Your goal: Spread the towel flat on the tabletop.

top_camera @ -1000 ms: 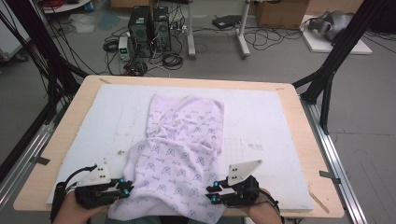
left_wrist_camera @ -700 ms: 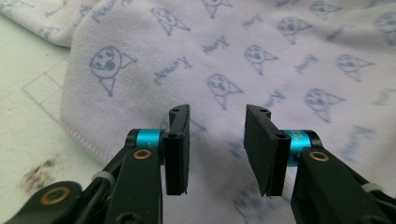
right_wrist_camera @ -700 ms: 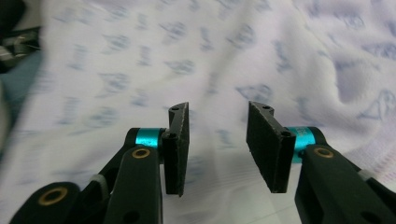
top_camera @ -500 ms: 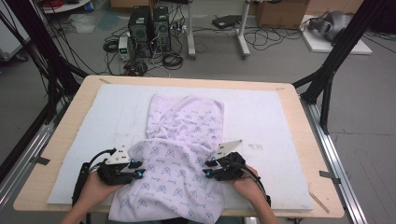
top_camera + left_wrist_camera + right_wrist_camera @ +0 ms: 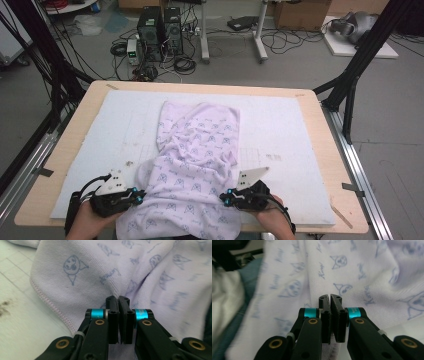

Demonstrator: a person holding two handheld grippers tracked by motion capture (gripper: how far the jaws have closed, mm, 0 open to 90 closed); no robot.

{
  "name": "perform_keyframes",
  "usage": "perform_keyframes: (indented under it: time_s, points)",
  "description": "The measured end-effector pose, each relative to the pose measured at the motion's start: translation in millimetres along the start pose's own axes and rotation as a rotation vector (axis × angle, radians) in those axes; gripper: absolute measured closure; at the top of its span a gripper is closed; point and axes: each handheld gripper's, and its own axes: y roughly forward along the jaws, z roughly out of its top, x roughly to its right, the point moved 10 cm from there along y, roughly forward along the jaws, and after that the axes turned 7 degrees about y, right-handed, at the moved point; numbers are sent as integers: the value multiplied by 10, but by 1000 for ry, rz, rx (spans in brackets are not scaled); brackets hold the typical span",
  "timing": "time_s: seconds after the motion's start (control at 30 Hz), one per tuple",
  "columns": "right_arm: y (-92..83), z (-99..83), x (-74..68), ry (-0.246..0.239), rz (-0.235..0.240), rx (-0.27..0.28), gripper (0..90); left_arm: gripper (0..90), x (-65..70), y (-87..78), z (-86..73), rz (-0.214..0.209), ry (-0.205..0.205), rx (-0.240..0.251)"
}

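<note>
— Towel position? We see the lilac printed terry towel (image 5: 197,165) mid-table on the white foam mat (image 5: 300,135), near end overhanging.
— Left gripper (image 5: 134,196) and right gripper (image 5: 226,198): we've just clamped its side edges; nothing blocks us.

Even, bright indoor light from overhead, with soft, faint shadows and no glare. The high view is sharp. In both gripper views, the edges blur and the nearest parts look soft.

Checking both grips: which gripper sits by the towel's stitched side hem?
The left gripper; the towel's pink-stitched hem runs beside it.
</note>
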Motion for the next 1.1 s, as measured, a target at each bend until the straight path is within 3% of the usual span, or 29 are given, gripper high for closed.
perform_keyframes:
  time_s: [0.13,0.2,0.33,0.47,0.57,0.6,0.7,0.93,1.1]
  points:
    - [-141,37,-272,-30,63,24,821,852,204,-138,39,-37,23,21]
    - [-226,102,-284,-24,60,52,739,760,198,-170,89,-36,30,31]
    - [-218,168,-10,-29,-45,33,638,620,-13,-73,174,17,24,43]
    - [-10,143,219,-6,-79,4,601,596,-207,169,146,49,24,14]
    - [140,81,326,-12,-106,-43,622,662,-256,339,72,45,36,-35]
    - [176,66,343,-24,-113,-49,660,693,-255,355,84,40,26,-13]
    - [164,62,349,-18,-108,-35,851,858,-241,339,75,37,22,-8]
    - [28,-26,219,-19,-84,-47,876,878,-73,121,-12,42,21,-1]
    - [-193,-146,120,5,-88,-37,872,878,109,-43,-42,5,12,14]
